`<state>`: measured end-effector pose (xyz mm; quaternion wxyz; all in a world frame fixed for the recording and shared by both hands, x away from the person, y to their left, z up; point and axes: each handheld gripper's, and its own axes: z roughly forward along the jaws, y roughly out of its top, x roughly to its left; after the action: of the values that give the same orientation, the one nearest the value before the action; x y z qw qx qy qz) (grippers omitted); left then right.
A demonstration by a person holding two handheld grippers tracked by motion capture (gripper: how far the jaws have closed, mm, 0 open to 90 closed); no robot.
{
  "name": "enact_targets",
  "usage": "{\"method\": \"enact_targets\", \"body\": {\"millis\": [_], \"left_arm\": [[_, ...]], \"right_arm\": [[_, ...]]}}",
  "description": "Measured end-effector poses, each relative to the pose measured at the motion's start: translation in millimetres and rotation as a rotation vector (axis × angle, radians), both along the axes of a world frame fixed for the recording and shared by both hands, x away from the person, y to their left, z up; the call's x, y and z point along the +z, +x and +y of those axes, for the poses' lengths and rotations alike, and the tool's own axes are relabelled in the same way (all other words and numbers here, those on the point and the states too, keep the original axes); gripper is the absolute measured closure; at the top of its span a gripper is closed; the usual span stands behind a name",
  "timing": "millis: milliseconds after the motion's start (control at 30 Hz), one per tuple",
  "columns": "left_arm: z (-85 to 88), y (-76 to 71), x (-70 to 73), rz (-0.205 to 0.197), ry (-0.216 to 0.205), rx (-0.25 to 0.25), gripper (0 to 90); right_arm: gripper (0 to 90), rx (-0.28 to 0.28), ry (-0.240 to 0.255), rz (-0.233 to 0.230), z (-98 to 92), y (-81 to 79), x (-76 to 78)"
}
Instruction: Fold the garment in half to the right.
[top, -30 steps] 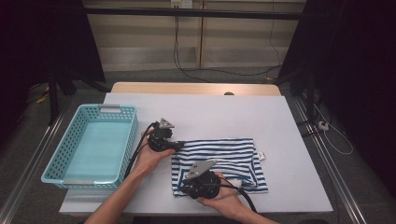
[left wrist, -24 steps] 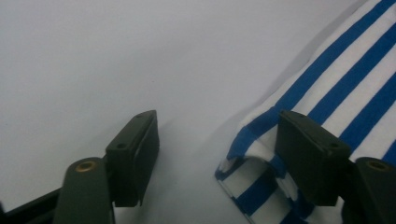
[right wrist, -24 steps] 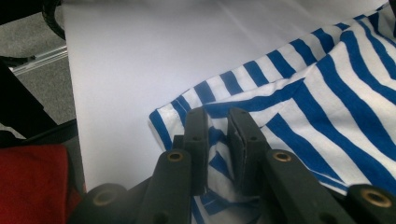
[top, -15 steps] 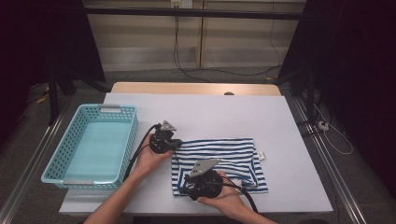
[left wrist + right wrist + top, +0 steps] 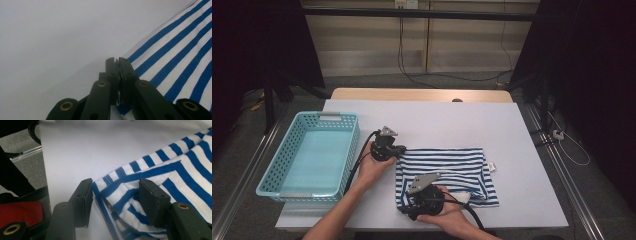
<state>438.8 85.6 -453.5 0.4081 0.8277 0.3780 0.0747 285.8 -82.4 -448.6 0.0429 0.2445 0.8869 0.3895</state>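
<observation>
Changed since the earlier frame: left gripper [image 5: 398,150] jaws now together, clamped on the upper left edge of the striped shirt [image 5: 452,167]; right gripper [image 5: 113,200] jaws have just been opening and stand apart, the shirt's near left corner between them. Left to right: turquoise basket [image 5: 272,186], shirt folded flat on white table [image 5: 452,120].

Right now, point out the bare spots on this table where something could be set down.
Free: the far strip of the table beyond the striped shirt, and the right margin beside the shirt. The turquoise basket is empty too. Crowded: the near edge, where both hand-held grippers work at the shirt's corners.
</observation>
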Motion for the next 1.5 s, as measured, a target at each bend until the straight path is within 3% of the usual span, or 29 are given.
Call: {"method": "enact_targets", "body": {"millis": [33,67,267,367,400,433,467,500,533,600,667,700,800,833,1000,1067,1233,1267,1333,1367,1400,1500], "left_arm": [[-0.2,-0.4,0.8,-0.008,0.020,0.008,87.2],[-0.5,-0.4,0.8,-0.008,0.014,0.012,87.2],[-1.1,-0.2,1.3,-0.003,0.012,0.013,87.2],[2.1,0.9,4.4,-0.017,0.047,-0.021,87.2],[1.9,0.6,4.6,-0.019,0.041,-0.018,87.2],[0.3,-0.5,4.1,-0.011,0.005,0.007,87.2],[1.3,0.4,4.3,-0.014,0.010,-0.001,87.2],[0.9,0.0,4.1,-0.003,-0.006,0.013,87.2],[3.1,1.3,5.0,-0.007,0.021,-0.010,87.2],[3.4,1.1,5.9,-0.009,0.016,-0.009,87.2],[3.1,0.8,6.2,-0.008,0.007,-0.002,87.2],[1.3,-0.2,5.6,-0.005,-0.019,0.021,87.2],[1.4,-0.9,5.9,0.010,-0.025,0.029,87.2],[5.1,1.3,7.5,-0.005,0.023,-0.016,87.2],[5.0,1.9,6.8,0.001,0.009,-0.001,87.2],[4.7,1.7,6.9,0.001,-0.001,0.003,87.2],[6.6,2.9,7.6,0.000,-0.002,-0.012,87.3],[6.4,2.8,7.3,0.010,-0.017,0.002,87.3],[8.1,4.0,7.8,0.010,-0.020,-0.013,87.3],[7.8,3.9,8.0,0.018,-0.040,0.006,87.3],[8.6,4.2,8.4,0.012,-0.035,-0.001,87.3],[9.2,4.7,8.9,0.019,-0.053,-0.003,87.3]], "right_arm": [[44.4,0.008,-0.001,-0.006,1.0,0.6,-0.6],[43.2,0.019,-0.014,-0.026,1.9,0.5,-0.6],[38.9,0.006,-0.020,-0.030,5.0,-2.8,-1.3],[32.3,-0.003,-0.035,-0.039,9.9,-6.1,-1.6],[30.0,-0.004,-0.033,-0.030,11.2,-7.4,-1.3],[29.4,0.004,-0.040,-0.039,12.2,-8.0,-2.2],[29.5,-0.006,-0.046,-0.049,13.5,-8.3,-2.4],[30.4,-0.007,-0.050,-0.052,15.0,-8.1,-2.4],[32.5,-0.004,-0.064,-0.065,15.9,-8.3,-2.1],[34.4,-0.014,-0.069,-0.076,17.2,-8.8,-2.7],[34.9,-0.023,-0.074,-0.087,17.5,-10.0,-3.1],[35.5,-0.026,-0.082,-0.090,17.8,-10.4,-2.7],[40.1,-0.035,-0.078,-0.098,17.5,-9.9,-3.0],[41.3,-0.043,-0.086,-0.099,17.2,-10.2,-2.4],[47.5,-0.052,-0.095,-0.091,15.8,-9.7,-0.6],[53.7,-0.054,-0.077,-0.101,14.6,-8.9,-1.6],[65.9,-0.073,-0.089,-0.100,10.7,-6.1,-0.1],[68.1,-0.076,-0.090,-0.098,10.7,-6.7,0.0],[78.2,-0.093,-0.111,-0.113,9.4,-7.0,1.6],[81.1,-0.108,-0.100,-0.097,8.8,-6.8,1.9],[82.4,-0.116,-0.077,-0.073,6.8,-5.0,1.9],[83.6,-0.116,-0.065,-0.056,5.5,-4.5,3.0]]}}
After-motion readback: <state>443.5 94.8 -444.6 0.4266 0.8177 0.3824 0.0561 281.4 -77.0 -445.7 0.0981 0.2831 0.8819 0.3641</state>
